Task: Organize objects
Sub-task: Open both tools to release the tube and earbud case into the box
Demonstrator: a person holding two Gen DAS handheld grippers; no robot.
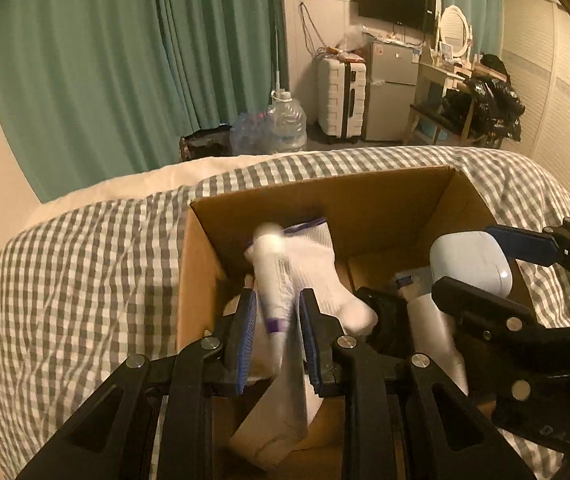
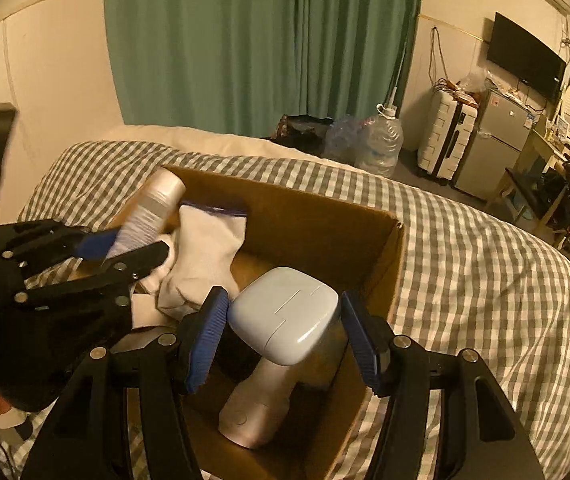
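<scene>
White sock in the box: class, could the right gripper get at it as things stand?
Probably not: the right gripper has the white handheld device between its fingers, and the left gripper with its tube crowds the white sock.

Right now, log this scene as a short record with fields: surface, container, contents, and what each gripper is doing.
surface: checked bedspread
container: open cardboard box on the bed
contents: white socks, handheld white appliance
left gripper: above the box, white tube between its fingers, blurred; grip unclear
right gripper: open, blue pads either side of the appliance's head, gap visible on the right
</scene>
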